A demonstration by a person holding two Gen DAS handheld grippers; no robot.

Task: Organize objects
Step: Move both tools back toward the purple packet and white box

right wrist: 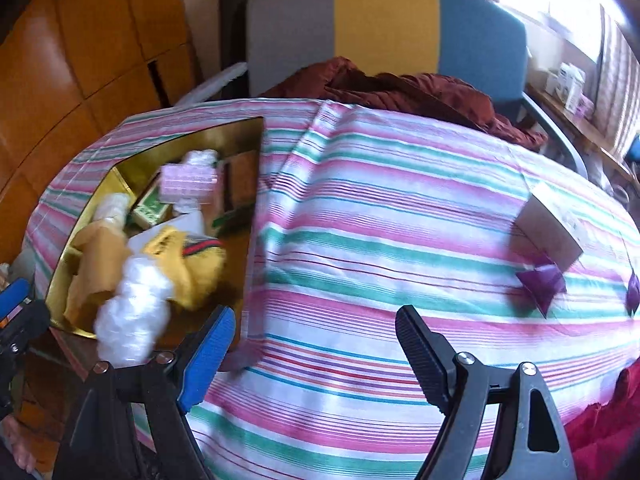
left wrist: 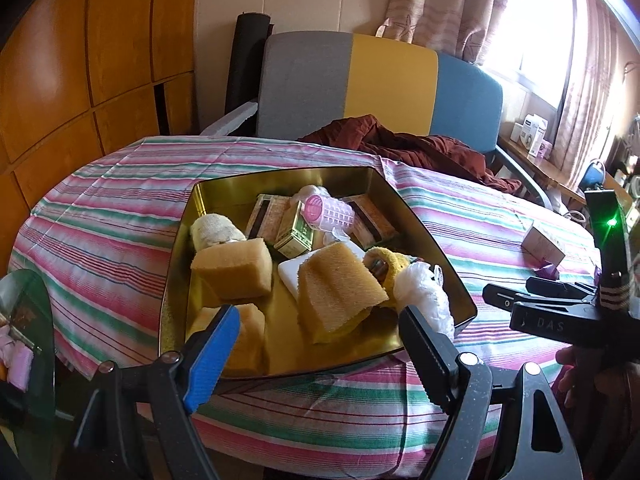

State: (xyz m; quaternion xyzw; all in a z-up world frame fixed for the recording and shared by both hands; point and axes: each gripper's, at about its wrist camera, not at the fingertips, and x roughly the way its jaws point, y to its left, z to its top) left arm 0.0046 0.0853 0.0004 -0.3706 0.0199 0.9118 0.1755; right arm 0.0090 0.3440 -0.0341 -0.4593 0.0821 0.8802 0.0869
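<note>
Two grippers hang over a table (right wrist: pixel 360 208) covered with a pink, green and white striped cloth. A gold tin tray (left wrist: pixel 188 240) sits on the cloth and holds most of the task's things: three tan sponge blocks (left wrist: pixel 234 268), a pink hair roller (left wrist: pixel 326 210), a small green-and-gold box (left wrist: pixel 294 236), a rolled pale cloth (left wrist: pixel 216 232), a white flat block (left wrist: pixel 290 274), a yellow knitted item (left wrist: pixel 394 258) and a crumpled clear plastic bag (left wrist: pixel 420 300) leaning at the tray's right rim. Patterned flat boxes (left wrist: pixel 266 216) lie at the back of the tray.

Left gripper (left wrist: pixel 316 332): jaws apart, nothing between them, hovering over the tray's near edge. Right gripper (right wrist: pixel 316 332): jaws apart and empty, above bare cloth just to the right of the tray; the right wrist view is motion-blurred.

Well apart from the tray, toward the table's right side, a small cardboard box (right wrist: pixel 548 228) lies on the cloth, with a purple wrapper (right wrist: pixel 542 280) just beside it and a second purple piece (right wrist: pixel 634 292) farther right.

Beyond the table stands a chair (left wrist: pixel 384 80) with a grey, yellow and blue back, a dark red cloth (left wrist: pixel 420 148) heaped on its seat. Wooden panels (left wrist: pixel 100 60) rise at left; curtains (left wrist: pixel 460 4) hang at right.
</note>
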